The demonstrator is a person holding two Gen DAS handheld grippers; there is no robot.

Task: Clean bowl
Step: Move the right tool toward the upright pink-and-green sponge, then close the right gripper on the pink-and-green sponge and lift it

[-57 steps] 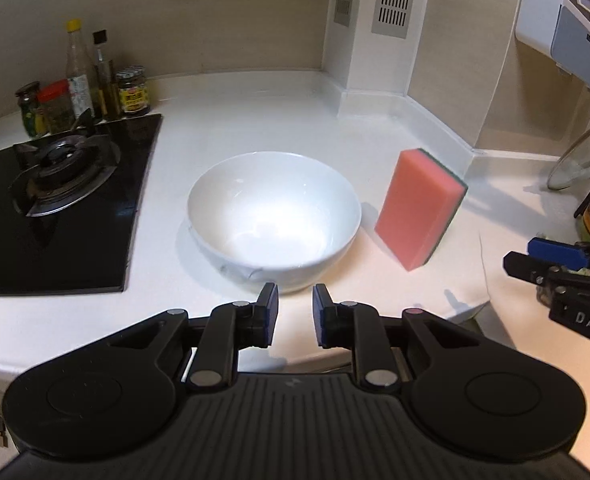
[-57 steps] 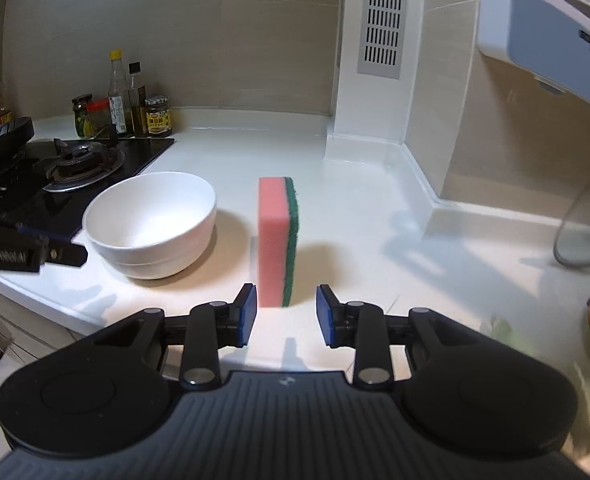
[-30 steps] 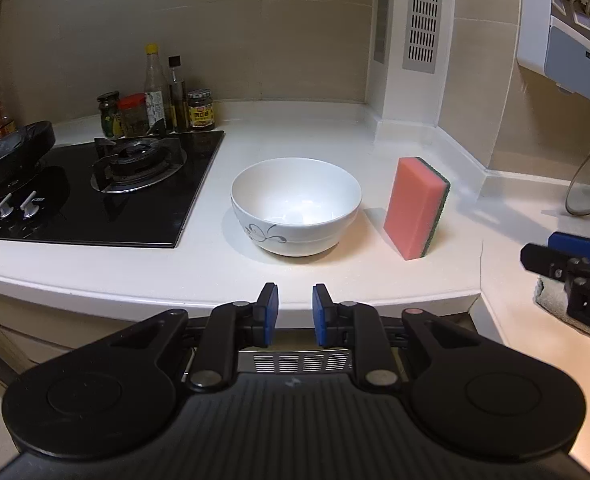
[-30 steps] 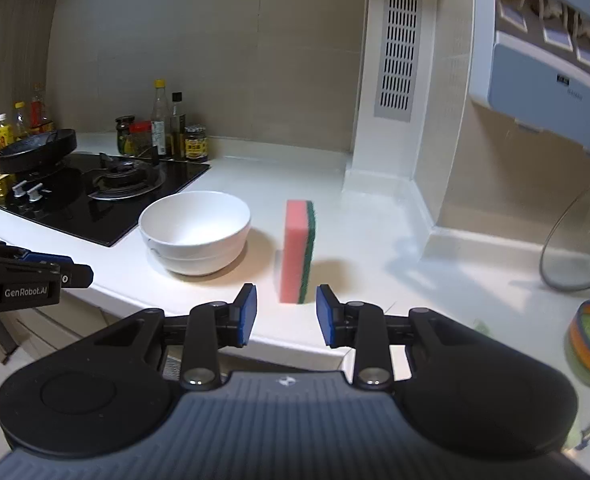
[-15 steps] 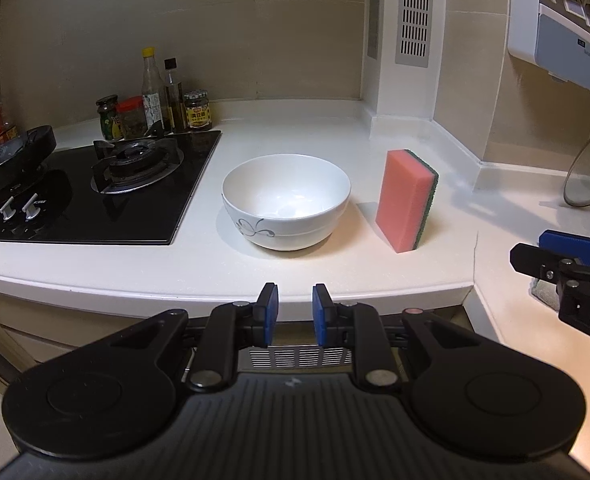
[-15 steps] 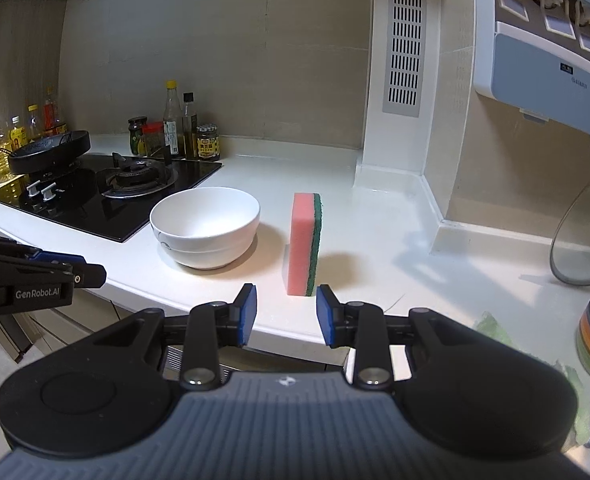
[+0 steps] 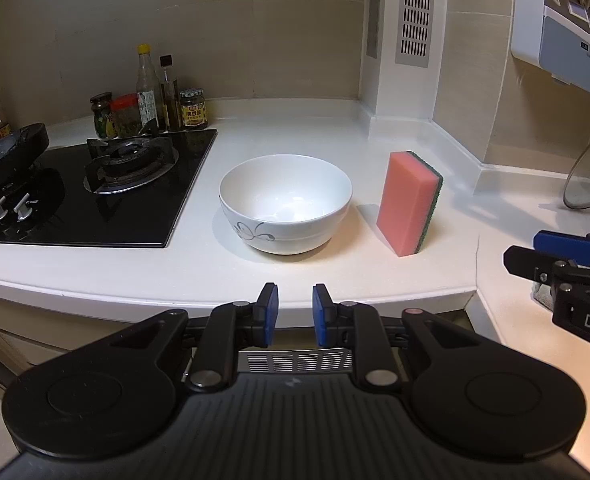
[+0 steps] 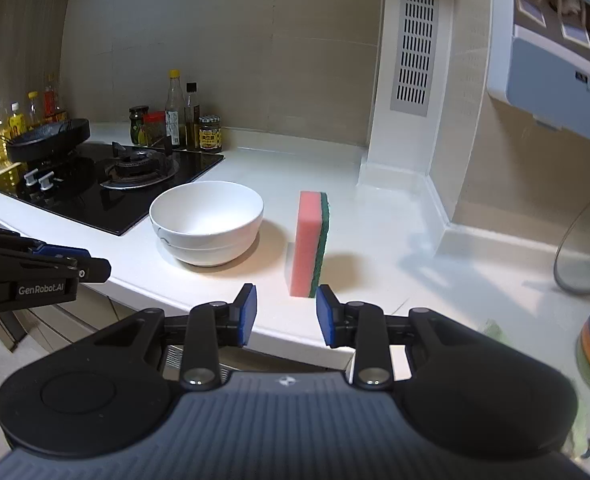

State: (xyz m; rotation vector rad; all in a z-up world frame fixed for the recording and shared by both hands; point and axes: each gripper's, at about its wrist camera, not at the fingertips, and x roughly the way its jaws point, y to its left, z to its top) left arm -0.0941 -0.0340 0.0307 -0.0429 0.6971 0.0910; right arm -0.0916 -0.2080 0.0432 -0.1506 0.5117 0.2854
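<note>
Here, 2 grippers hung short of the counter's (image 8: 375, 248) front edge, both empty. The right gripper (image 8: 283, 314) had its jaws moderately apart; the left gripper (image 7: 293, 314) had its jaws narrowly parted. Just past the right jaws, almost dead ahead, the sponge (image 8: 309, 244) stood on end, long axis vertical, thin edge toward them, green scrub side to the right. The bowl (image 8: 207, 220) sat upright left of the sponge, near but apart, straight ahead of the left gripper.

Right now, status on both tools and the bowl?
Left tool and right tool open, empty, short of the counter. Bowl upright, untouched; sponge on end beside it. Nothing in the way.
</note>
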